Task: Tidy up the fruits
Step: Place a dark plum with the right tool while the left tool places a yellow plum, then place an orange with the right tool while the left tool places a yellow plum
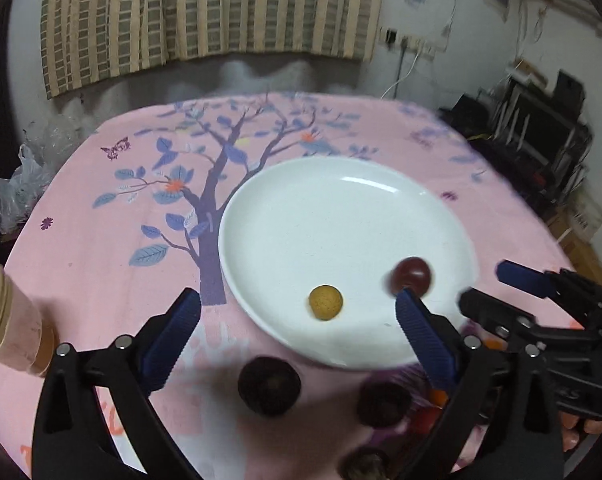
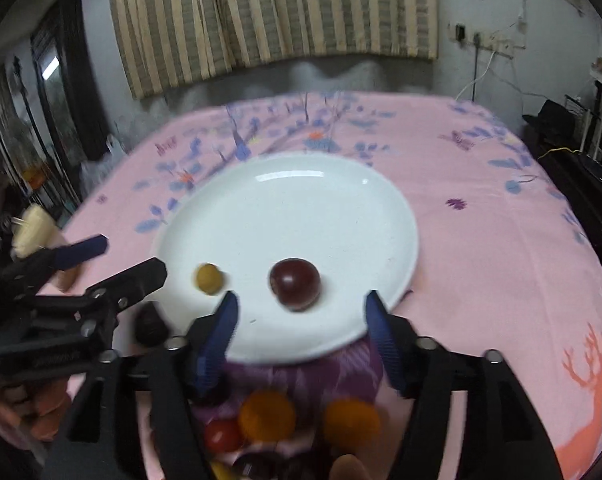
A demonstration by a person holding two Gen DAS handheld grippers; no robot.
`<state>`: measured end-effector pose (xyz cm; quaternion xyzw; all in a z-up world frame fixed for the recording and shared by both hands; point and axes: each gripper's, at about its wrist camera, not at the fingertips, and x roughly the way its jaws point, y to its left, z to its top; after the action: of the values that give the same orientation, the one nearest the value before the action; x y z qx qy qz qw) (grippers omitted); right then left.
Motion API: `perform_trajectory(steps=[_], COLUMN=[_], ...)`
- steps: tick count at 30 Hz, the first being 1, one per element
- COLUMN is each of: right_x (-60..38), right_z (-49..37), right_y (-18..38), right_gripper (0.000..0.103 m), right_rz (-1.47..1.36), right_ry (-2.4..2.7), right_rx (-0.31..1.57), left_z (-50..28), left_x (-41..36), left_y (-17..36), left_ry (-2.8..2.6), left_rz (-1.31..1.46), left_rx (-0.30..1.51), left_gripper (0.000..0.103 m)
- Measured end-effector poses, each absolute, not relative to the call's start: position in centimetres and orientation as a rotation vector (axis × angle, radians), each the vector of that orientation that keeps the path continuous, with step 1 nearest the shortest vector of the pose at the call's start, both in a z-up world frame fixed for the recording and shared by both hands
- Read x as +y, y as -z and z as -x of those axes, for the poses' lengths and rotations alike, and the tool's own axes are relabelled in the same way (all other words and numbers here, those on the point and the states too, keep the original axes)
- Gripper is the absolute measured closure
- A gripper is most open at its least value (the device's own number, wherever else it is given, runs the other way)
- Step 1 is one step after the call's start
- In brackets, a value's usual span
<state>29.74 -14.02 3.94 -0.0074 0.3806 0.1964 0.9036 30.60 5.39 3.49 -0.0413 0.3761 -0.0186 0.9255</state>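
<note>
— Both claws are spread wide with nothing between their fingers. The right claw (image 2: 299,320) hangs just above the near rim of the white plate (image 2: 341,208), its blue-padded fingers either side of a dark red plum (image 2: 295,282) that lies on the plate, apart from both pads.

— And the left one?

— The left claw (image 1: 297,340) hovers over the pink tablecloth (image 1: 101,264) at the plate's near-left edge, also spread. From its own camera, its right finger (image 1: 423,334) reaches over the plate's rim (image 1: 237,272), tip close to the plum (image 1: 411,276); I cannot tell if they touch.

— What else is on the plate?

— One small tan round fruit (image 1: 325,302), left of the plum and well apart from it. In the right wrist view it sits at (image 2: 209,278), blurred.

— And the fruit off the plate?

— On the table, just in front of the plate: two dark round fruits (image 1: 269,385) (image 1: 384,404) seen between the left claw's fingers, with a third (image 1: 365,465) lower down, too blurred to name. Under the right claw, two orange fruits (image 2: 266,416) (image 2: 352,422), a small red one (image 2: 222,436) and some darker ones lie on a purple patch of the cloth.

— Anything else?

— A bottle with a gold cap (image 1: 5,312) lies at the far left of the table.
</note>
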Motion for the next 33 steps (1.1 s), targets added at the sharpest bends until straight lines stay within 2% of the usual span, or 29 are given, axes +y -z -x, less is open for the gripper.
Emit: perform_trajectory(steps=[4, 11, 12, 13, 16, 17, 23, 32, 33], right_x=[-16.7, -16.1, -15.2, -14.5, -12.1, -11.4, -9.3, -8.2, -8.2], right_z=[-21.5, -8.1, -6.7, -5.8, -4.6, -4.5, -5.3, -7.7, -7.9], right_y=[-5.6, -3.4, -2.9, -2.4, -1.2, -1.0, -0.3, 1.7, 1.6], right_gripper=[0.023, 0.023, 0.027, 0.035, 0.054, 0.056, 0.056, 0.054, 0.058], right_rz=[-0.019, 0.12, 0.18, 0.221, 0.346, 0.39, 0.615, 0.82, 0.819], right_ry=[-0.484, -0.605, -0.611, -0.622, -0.645, -0.642, -0.591, -0.637, -0.642], right_rx=[0.698, 0.629, 0.624, 0.628, 0.655, 0.652, 0.632, 0.801, 0.812], left_z=[-25.5, -19.5, -19.3, -19.1, -18.7, -18.7, -18.4, -18.0, -18.0], left_x=[5.5, 6.8, 7.3, 7.8, 8.9, 9.1, 9.4, 9.0, 9.0], left_y=[-4.5, -1.3, -0.9, -0.5, -0.2, -0.2, -0.5, -1.0, -1.0], left_ry=[0.103, 0.105, 0.082, 0.056, 0.03, 0.028, 0.03, 0.051, 0.053], left_rz=[0.073, 0.102, 0.117, 0.131, 0.161, 0.17, 0.175, 0.163, 0.167], left_rx=[0.725, 0.76, 0.764, 0.767, 0.765, 0.759, 0.746, 0.73, 0.732], left_gripper=[0.005, 0.005, 0.005, 0.005, 0.005, 0.005, 0.005, 0.005, 0.005])
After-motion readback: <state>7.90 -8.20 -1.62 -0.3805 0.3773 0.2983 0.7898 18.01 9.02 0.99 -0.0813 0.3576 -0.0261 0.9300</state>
